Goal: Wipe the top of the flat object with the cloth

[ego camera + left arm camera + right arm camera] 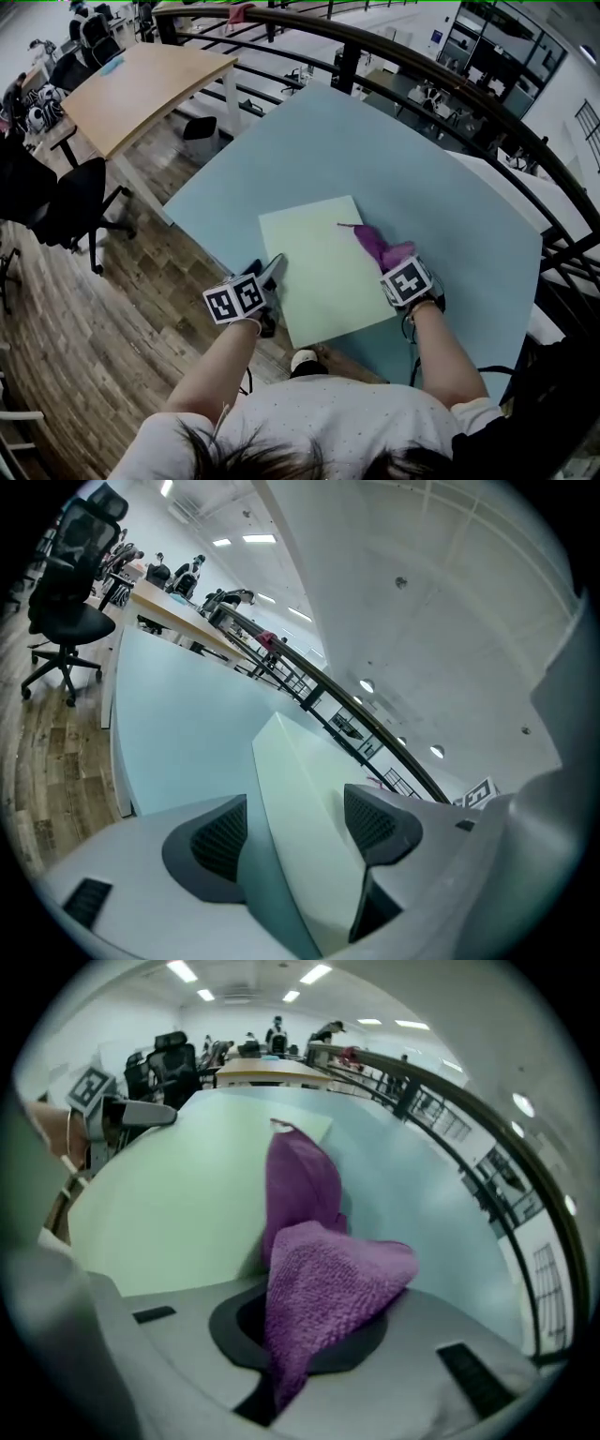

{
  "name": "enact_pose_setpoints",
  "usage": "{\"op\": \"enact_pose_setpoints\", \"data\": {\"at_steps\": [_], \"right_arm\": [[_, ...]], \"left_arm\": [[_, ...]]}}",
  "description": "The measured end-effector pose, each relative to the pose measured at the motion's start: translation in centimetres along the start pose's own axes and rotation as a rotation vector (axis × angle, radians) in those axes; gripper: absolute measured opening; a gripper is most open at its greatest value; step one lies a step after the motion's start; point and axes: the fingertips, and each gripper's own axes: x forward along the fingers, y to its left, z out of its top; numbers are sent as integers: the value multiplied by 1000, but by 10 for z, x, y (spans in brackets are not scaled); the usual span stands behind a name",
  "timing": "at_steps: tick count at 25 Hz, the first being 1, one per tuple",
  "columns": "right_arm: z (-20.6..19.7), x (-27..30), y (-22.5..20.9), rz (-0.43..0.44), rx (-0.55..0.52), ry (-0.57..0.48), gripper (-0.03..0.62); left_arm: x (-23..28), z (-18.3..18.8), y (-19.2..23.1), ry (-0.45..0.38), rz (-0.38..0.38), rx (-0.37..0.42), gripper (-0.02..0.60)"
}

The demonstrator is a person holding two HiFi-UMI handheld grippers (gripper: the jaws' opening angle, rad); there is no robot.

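We are steadying the pale green board (pixel 323 272), which is lying flat by the near edge of the light blue surface (pixel 375 159), one corner seemingly reaching just over that edge. The left gripper (pixel 295 827) is taking the board's left edge between its jaws, which seem to be closing on it from above and below, likely so the board is not sliding under the strokes. The right gripper (pixel 398 267) is keeping its jaws clamped on the purple cloth (pixel 319 1279), whose free end is trailing on the board's top near its right edge, ready for wiping. No containers are figuring here.
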Motion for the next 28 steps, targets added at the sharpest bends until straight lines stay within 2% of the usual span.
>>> {"op": "enact_pose_setpoints", "data": {"at_steps": [1,3,4,6,8,10,13,15,17,20,22,25,28], "right_arm": [[-12,2,-5,-2,71,-16,28],[-12,-7,-16,-36,185,-148,28],[-3,-15,-21,-56,201,-220,28],[30,-38,-25,-92,166,-347,28],[70,-67,-13,-76,88,-459,28],[107,-95,27,43,-6,-574,28],[145,-123,115,340,-97,-706,29],[148,-119,168,500,-84,-687,31],[134,-96,209,562,-127,-579,31],[108,-61,232,475,-346,-440,32],[101,-51,229,444,-396,-421,32],[95,-43,211,447,-271,-405,32],[94,-38,189,402,-179,-416,31]], "left_arm": [[-1,-1,0,-2,1,-3,319],[-2,-3,-2,-4,3,3,319],[-1,-3,-2,-6,5,10,319],[2,-1,0,-20,14,24,319],[3,0,2,-41,30,38,319],[4,2,1,-53,38,50,319],[5,3,2,-65,54,56,319],[4,4,2,-78,61,64,319],[4,4,1,-89,66,71,319],[7,4,1,-79,54,64,319],[7,3,4,-61,42,57,319],[8,2,4,-51,38,57,319],[8,2,5,-43,38,54,319]]}}
